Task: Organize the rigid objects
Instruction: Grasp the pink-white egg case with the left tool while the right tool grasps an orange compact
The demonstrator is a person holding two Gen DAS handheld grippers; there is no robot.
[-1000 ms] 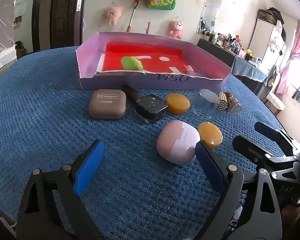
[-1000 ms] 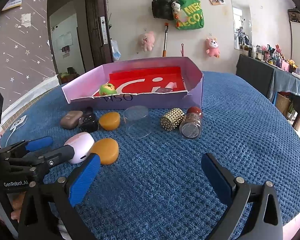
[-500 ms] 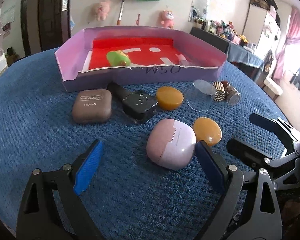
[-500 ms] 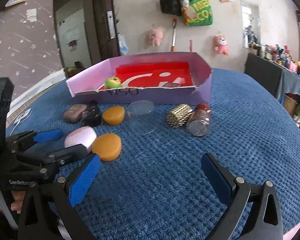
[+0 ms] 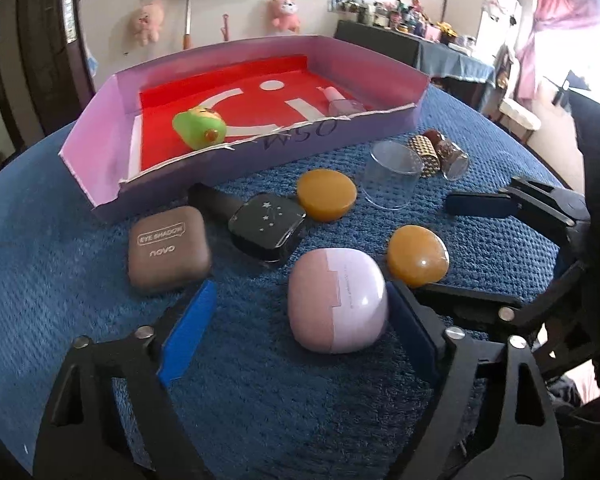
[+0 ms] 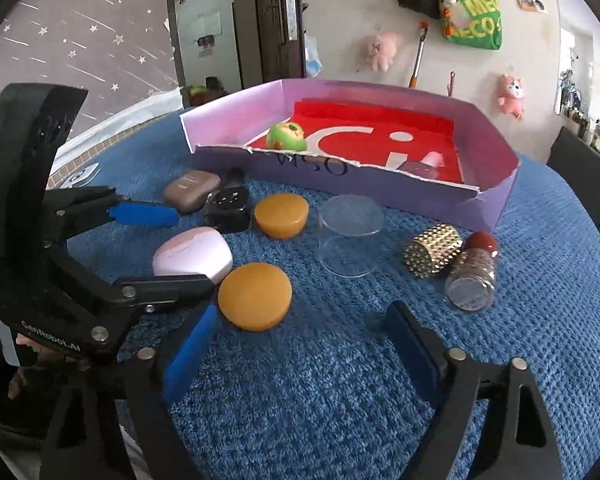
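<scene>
The left gripper [image 5: 300, 320], jaws apart and just closing, brackets the pink case [image 5: 337, 300]; only its right pad touches. The right gripper [image 6: 300, 344], likewise narrowing and empty, has the orange disc [image 6: 255, 295] at ten o'clock. The purple tray [image 5: 300, 144] lies at twelve.

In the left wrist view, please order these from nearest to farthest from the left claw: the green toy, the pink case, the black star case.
1. Pink case, between the left claw's fingers, towards the right one.
2. Black star case, behind it on the cloth.
3. Green toy, inside the purple box.
</scene>
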